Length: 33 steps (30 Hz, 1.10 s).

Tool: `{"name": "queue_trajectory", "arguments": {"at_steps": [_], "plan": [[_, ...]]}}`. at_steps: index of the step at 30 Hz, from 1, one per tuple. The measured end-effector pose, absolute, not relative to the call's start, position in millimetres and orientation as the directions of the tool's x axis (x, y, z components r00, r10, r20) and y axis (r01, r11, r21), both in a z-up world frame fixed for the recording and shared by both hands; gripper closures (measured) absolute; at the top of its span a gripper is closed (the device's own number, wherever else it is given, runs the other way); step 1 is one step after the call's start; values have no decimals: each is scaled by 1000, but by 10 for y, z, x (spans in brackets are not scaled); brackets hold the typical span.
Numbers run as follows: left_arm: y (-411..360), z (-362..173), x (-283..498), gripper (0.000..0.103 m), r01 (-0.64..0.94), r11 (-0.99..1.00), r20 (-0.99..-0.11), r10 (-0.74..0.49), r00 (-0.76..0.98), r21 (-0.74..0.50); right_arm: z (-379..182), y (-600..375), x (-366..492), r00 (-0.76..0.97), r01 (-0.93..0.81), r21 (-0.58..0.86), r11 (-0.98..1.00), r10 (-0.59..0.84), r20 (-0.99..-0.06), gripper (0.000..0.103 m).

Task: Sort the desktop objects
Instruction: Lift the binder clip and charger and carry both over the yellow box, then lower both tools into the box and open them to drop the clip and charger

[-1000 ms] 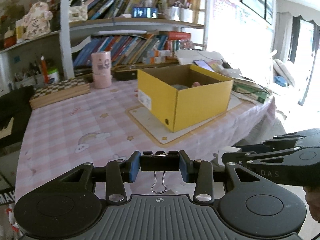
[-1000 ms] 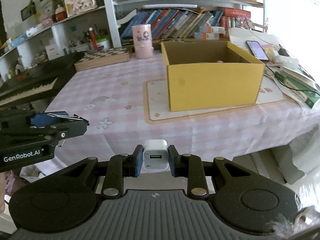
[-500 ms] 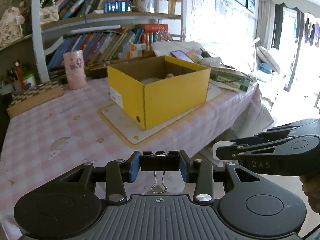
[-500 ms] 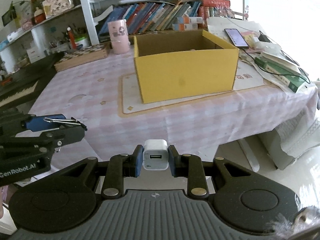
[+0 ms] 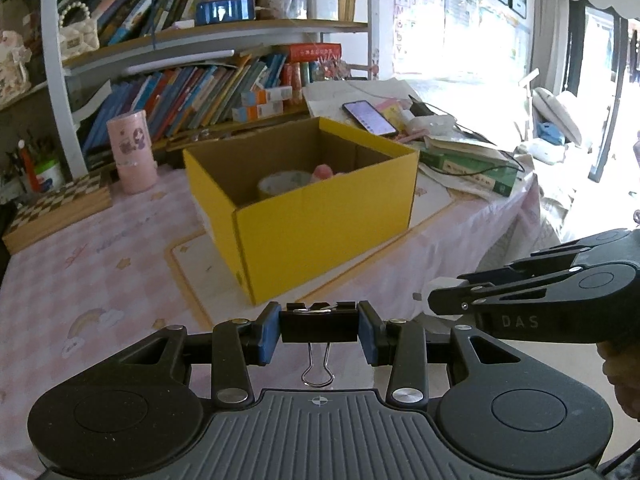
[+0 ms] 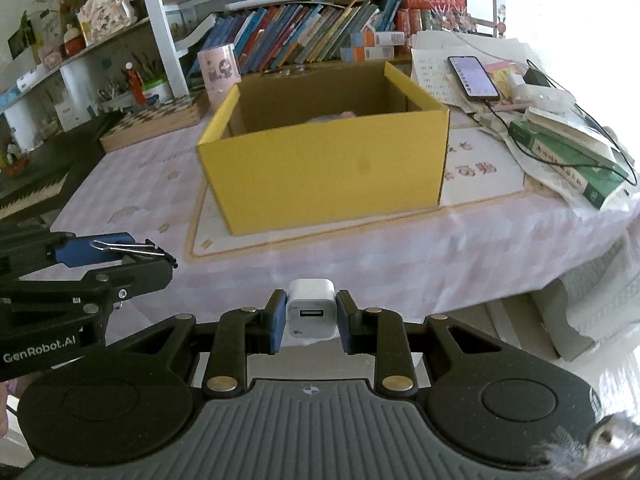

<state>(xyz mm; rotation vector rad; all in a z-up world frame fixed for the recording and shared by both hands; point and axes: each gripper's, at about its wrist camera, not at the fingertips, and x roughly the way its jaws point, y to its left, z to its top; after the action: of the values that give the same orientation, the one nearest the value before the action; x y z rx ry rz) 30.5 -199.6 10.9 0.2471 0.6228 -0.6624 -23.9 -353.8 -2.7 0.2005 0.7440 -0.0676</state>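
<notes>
Your right gripper (image 6: pixel 311 322) pinches a white USB charger (image 6: pixel 310 308), held off the table in front of the yellow box (image 6: pixel 324 164). Your left gripper (image 6: pixel 132 256), clamping a binder clip (image 6: pixel 128 247), hangs left of that box.

What I can't make out past my fingers

Ahead of my fingers, the yellow box (image 6: pixel 324 168) hides most of its contents behind its near wall; only a pale roll (image 5: pixel 284 183) and something pink (image 5: pixel 323 171) peek out. The phone (image 6: pixel 473 77) screen beyond is too small to read.
</notes>
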Motion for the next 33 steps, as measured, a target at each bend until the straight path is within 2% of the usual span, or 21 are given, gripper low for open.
{"name": "queue_trajectory", "arguments": {"at_steps": [10,25,33], "plan": [[-2593,180,432,64,564,826,-583,-451,676,15,79,-4129,-34,742,17,166,986,99,-663,78],[-3015,594,1069,64,404,913,-450,-339,826,55,700,-4815,677,854,-148,124,981,190,-484,78],[-3161,382,1606,64,349,934,-521,-260,813,78,638,-4838,1462,842,-204,82,975,218,-493,78]]}}
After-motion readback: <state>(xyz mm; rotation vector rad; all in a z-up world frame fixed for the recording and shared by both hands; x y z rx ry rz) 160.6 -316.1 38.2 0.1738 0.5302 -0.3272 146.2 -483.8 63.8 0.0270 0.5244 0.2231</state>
